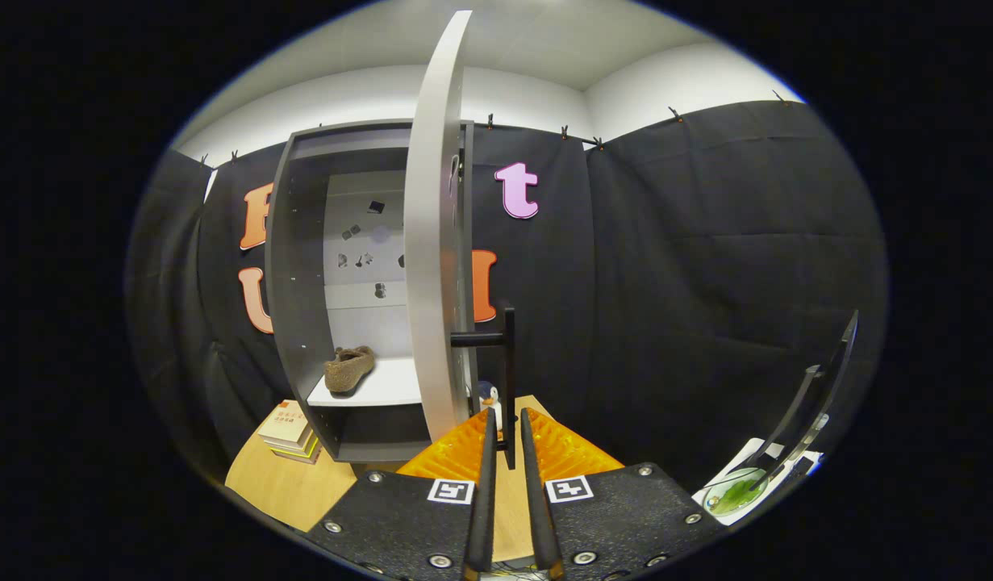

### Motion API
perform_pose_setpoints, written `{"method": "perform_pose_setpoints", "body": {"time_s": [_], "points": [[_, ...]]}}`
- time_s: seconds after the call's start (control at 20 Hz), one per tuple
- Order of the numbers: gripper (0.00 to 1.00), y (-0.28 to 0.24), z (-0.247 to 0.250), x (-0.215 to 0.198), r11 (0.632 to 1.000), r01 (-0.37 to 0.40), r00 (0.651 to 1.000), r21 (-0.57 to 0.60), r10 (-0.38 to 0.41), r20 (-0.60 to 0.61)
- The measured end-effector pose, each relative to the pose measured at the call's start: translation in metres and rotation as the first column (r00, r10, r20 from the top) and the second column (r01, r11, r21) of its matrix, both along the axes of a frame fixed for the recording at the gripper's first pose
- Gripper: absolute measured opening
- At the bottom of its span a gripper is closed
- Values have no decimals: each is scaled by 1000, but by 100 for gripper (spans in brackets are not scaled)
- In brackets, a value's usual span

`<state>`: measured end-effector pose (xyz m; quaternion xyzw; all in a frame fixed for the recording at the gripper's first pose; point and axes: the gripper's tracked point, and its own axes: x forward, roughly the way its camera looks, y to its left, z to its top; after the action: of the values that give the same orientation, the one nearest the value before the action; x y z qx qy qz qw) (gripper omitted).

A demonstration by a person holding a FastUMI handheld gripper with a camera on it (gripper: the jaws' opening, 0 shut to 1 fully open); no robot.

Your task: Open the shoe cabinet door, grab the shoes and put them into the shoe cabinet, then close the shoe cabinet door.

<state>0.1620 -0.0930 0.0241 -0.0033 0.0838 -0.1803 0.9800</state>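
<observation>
Tabletop [290,484]: door [431,242] hides cabinet's right half, hand-held gripper [507,424] pinching handle [508,379]

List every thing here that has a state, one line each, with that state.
cabinet door: open, swung out edge-on toward the gripper.
door handle: bar standing between the fingertips.
gripper: fingers nearly closed around the handle; contact unclear.
shoe: lying on the cabinet shelf.
books: stacked on the table beside the cabinet.
</observation>
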Motion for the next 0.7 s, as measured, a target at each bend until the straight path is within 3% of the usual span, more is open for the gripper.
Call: {"method": "perform_pose_setpoints", "body": {"time_s": [0.4,0.7], "points": [[18,-21,1,-17,998,66,998,-20,-66,-7],[18,-15,6,-24,999,42,999,-6,-42,1]]}}
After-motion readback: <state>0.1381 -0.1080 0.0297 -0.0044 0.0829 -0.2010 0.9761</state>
